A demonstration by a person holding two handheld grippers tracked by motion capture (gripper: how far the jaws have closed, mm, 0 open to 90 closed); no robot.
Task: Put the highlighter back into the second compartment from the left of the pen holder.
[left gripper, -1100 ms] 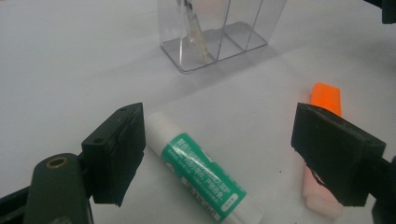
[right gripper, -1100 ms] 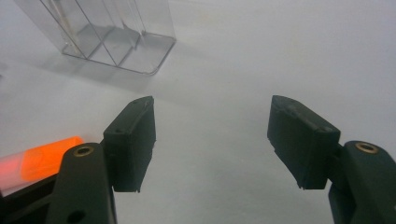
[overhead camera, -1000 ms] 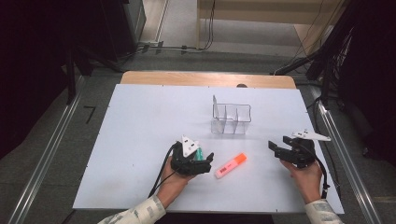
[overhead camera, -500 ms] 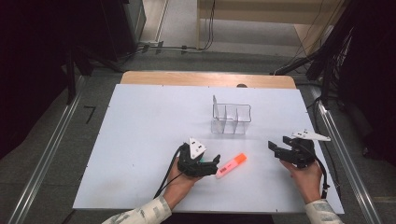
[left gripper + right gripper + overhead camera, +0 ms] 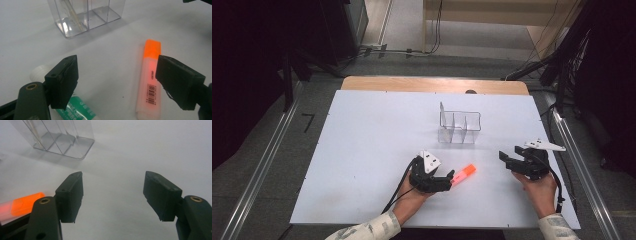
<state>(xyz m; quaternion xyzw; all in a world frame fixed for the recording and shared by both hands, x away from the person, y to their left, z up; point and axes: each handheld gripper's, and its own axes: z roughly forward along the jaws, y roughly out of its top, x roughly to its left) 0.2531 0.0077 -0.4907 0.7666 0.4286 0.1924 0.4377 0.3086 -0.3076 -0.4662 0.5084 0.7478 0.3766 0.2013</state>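
one orange highlighter [image 5: 463, 174] lies flat on the white worktop [image 5: 362, 150], long axis running from 8 toward 2 o'clock, just at 3 o'clock of the left hand-held gripper [image 5: 447, 179], whose jaws gape empty beside it. the right hand-held gripper [image 5: 507, 159], also wide open and empty, waits farther off.

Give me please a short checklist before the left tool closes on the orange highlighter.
1. Left tool open: ok.
2. Orange highlighter between its jaws: not ok, it lies by the right-hand jaw.
3. Green-labelled tube out of the way: not ok, it lies under the other jaw.
4. Clear organizer upright, away from both tools: ok.
5. Right tool open, holding nothing: ok.
6. Highlighter cap on: ok.
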